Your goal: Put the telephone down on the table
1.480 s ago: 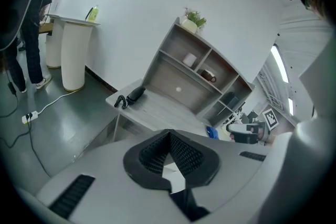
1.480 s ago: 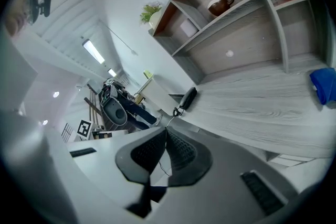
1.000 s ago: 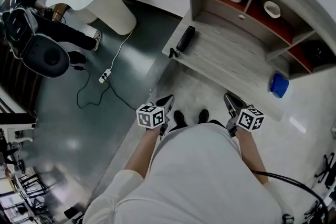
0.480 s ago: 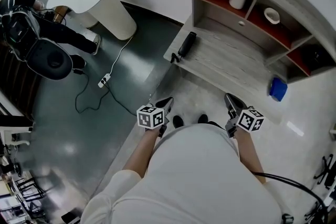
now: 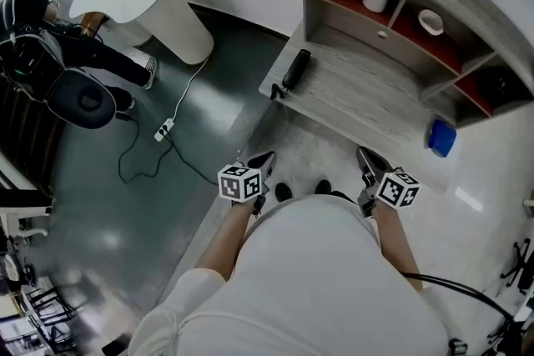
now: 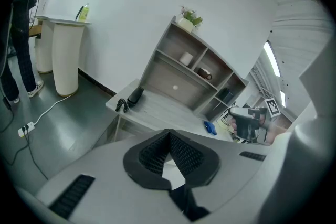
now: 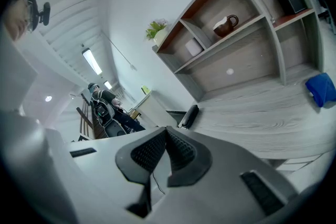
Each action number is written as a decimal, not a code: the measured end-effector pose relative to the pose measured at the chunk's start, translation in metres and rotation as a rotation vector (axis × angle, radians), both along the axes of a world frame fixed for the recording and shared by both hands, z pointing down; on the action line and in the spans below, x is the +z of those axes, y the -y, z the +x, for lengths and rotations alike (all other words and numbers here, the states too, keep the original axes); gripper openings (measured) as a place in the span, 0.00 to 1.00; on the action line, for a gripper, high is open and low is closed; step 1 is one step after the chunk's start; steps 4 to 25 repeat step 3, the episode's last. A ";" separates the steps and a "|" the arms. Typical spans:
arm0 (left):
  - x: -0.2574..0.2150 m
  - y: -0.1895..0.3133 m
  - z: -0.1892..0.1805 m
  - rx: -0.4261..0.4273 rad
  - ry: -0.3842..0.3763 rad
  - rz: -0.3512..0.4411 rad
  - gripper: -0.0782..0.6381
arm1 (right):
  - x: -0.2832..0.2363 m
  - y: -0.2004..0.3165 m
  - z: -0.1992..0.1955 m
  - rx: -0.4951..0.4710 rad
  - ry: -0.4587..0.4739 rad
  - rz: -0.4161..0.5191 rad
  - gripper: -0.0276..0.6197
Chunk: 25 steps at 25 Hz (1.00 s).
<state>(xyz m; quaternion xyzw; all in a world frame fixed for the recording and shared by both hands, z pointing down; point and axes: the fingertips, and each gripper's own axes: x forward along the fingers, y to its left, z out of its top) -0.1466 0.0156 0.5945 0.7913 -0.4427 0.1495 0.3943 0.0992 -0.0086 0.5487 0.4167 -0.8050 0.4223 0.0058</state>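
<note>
Left gripper (image 5: 264, 159) is hanging at waist level, jaws pressed together, nothing between them. Right gripper (image 5: 368, 157) is doing the same: tips meeting, empty. Over the last second neither is shifting; only the head view is drifting slightly. Ahead, the table (image 5: 367, 100) is carrying the telephone (image 5: 295, 69), which is lying flat at its left end with the coiled cord by the edge, well apart from both grippers. A blue object (image 5: 443, 136) is sitting at the right end. Judgement: the handset is already resting down, so the task is looking finished rather than under way.
</note>
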 end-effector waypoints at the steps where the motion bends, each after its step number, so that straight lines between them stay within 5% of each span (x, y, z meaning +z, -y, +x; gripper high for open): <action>1: 0.000 0.001 0.000 -0.001 -0.001 -0.001 0.12 | 0.000 0.000 -0.001 0.000 -0.001 -0.001 0.07; 25: 0.000 0.001 -0.001 -0.003 -0.005 -0.002 0.12 | -0.001 0.001 -0.002 -0.001 -0.002 -0.002 0.07</action>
